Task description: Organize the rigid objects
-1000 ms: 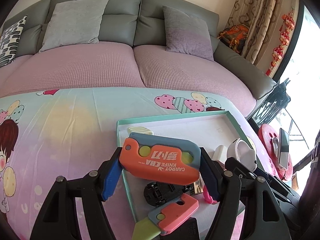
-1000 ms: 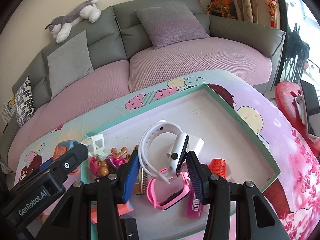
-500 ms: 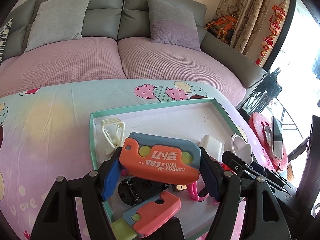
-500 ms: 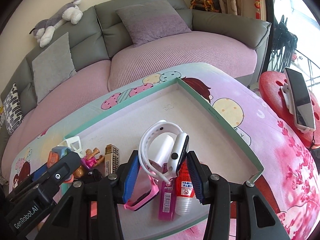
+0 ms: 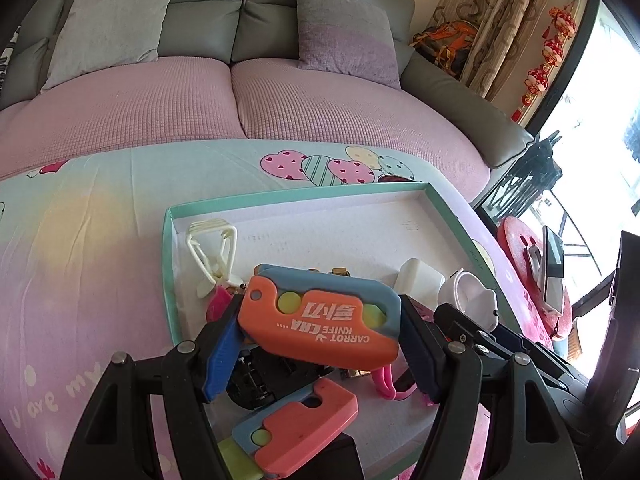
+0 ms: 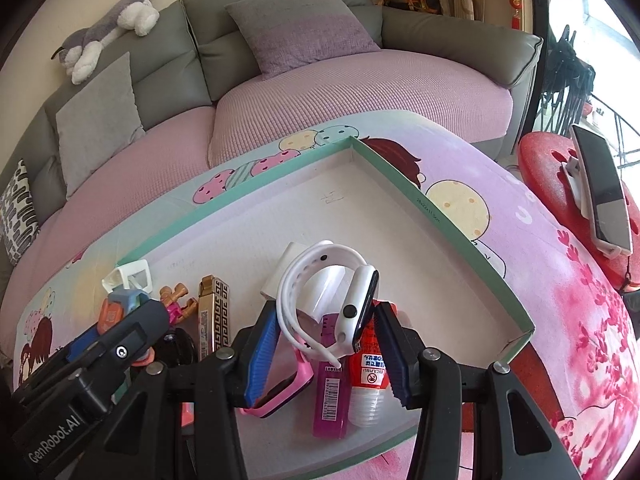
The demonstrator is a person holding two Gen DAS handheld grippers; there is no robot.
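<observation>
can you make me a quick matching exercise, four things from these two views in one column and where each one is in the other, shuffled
Things:
1. orange carrot knife toy
2. white smartwatch
3. plush dog
4. phone

Places:
A. on top of the sofa back
B. between the fingers of the right gripper
C. propped on the red stool
D. between the fingers of the left gripper

Pairs: 1-D, 2-B, 3-A, 4-C

Left gripper [image 5: 320, 344], gripping carrot knife [image 5: 320, 320], shifted rightward over tray [image 5: 168, 264], slightly lower.
</observation>
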